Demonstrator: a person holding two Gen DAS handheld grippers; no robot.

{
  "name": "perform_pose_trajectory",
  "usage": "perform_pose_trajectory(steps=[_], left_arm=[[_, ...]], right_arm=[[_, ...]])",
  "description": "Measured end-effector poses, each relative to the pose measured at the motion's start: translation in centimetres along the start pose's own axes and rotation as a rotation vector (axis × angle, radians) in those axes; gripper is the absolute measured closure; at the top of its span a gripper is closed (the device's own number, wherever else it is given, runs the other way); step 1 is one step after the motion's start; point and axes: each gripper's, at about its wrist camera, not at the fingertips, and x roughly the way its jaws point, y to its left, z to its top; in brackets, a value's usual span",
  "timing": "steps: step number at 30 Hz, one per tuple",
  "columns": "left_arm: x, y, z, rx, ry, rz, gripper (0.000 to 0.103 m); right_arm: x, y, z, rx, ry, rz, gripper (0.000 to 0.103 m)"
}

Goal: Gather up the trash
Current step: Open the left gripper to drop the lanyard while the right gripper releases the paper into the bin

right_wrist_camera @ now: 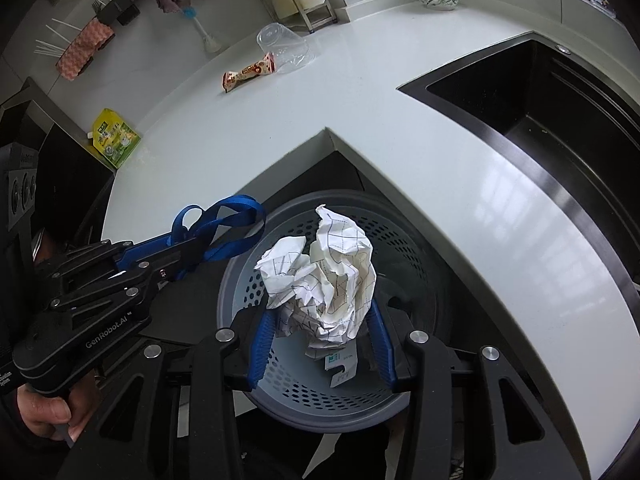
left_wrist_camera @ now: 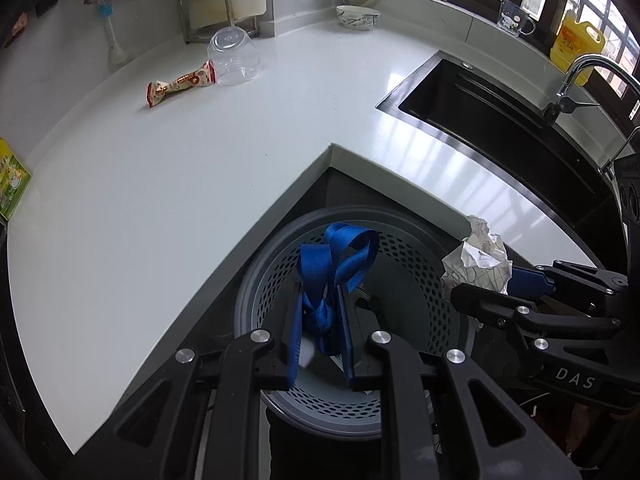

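Note:
My left gripper [left_wrist_camera: 318, 304] is shut on a knotted blue strap [left_wrist_camera: 336, 264] and holds it over the grey perforated trash basket [left_wrist_camera: 412, 248] below the counter corner. My right gripper [right_wrist_camera: 320, 316] is shut on a crumpled white paper ball [right_wrist_camera: 324, 280] with a grid print, held over the same basket [right_wrist_camera: 256, 280]. Each gripper shows in the other's view: the right one with its paper [left_wrist_camera: 476, 264] at the right, the left one with the strap [right_wrist_camera: 218, 224] at the left. A red and white snack wrapper [left_wrist_camera: 180, 85] lies on the counter far back.
A white L-shaped counter [left_wrist_camera: 160, 184] wraps around the basket. A clear plastic cup [left_wrist_camera: 234, 54] lies beside the wrapper. A black sink [left_wrist_camera: 500, 120] with faucet is at the right. A green pouch [right_wrist_camera: 116, 138] sits at the counter's left end; a bowl [left_wrist_camera: 357, 17] stands at the back.

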Motion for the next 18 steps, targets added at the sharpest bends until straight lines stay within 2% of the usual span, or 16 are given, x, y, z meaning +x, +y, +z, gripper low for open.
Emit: perform_pose_trajectory(steps=[8,10,12,13,16,18], left_arm=[[0.6,0.1,-0.4,-0.005,0.025,0.003,0.082],[0.3,0.4,-0.3,-0.014,0.016,0.014,0.073],[0.1,0.8,-0.1,-0.033,0.011,0.026,0.050],[0.0,1.0,0.0,-0.044,0.006,0.034,0.047],[-0.3,1.6,0.1,-0.062,0.008,0.053,0.046],[-0.5,2.0,0.1,-0.076,0.008,0.069,0.041]], right_arm=[[1.6,-0.5,-0.3,-0.001,0.060,-0.007,0.061],[1.7,-0.4,-0.1,-0.010,0.064,-0.007,0.058],[1.8,-0.3,0.1,-0.016,0.072,-0.007,0.053],[1.8,-0.2,0.1,-0.021,0.074,-0.008,0.050],[1.8,0.0,0.3,-0.039,0.073,-0.025,0.038],[1.8,-0.2,0.5,-0.037,0.077,-0.024,0.036]])
